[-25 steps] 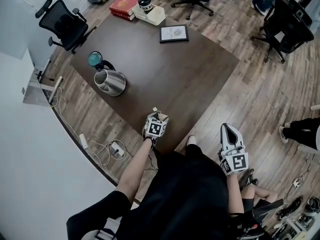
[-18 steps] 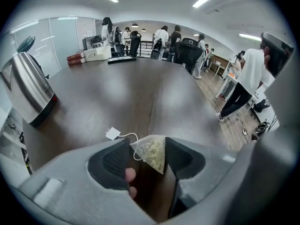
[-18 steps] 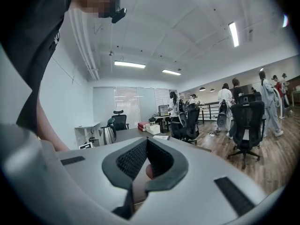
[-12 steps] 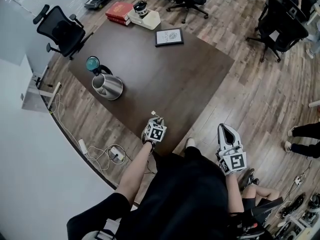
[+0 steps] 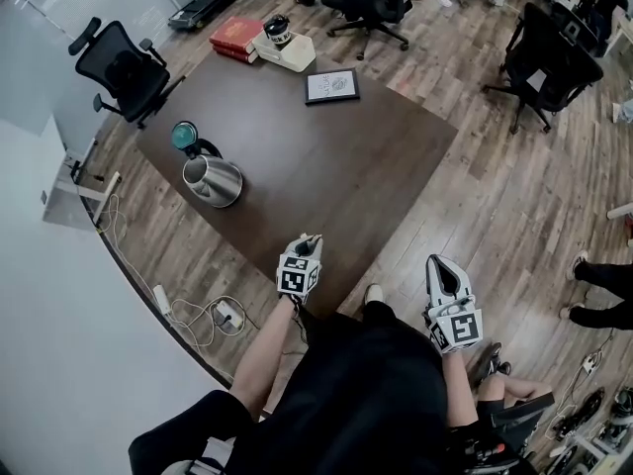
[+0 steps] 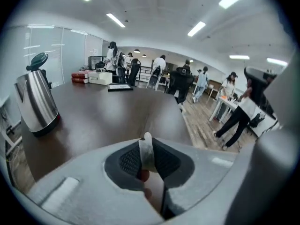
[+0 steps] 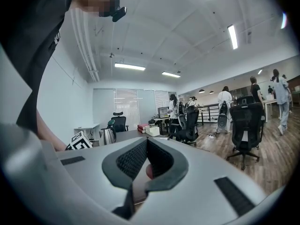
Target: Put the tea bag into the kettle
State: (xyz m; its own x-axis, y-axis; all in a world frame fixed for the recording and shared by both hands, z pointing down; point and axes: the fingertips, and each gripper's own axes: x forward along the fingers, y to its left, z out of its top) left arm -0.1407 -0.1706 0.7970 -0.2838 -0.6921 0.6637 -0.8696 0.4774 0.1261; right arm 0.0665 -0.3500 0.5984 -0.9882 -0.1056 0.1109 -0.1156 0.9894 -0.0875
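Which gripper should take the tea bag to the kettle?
Left. The left gripper has just closed on the tea bag, at the table holding the kettle; the right gripper, empty, hangs over floor.

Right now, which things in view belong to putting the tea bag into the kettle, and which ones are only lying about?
Belong to the job: tea bag, pinched in the left gripper, whose jaws have just been closing on it; steel kettle, its lid open.
Lying about: red books; framed picture; white box with a dark jar.
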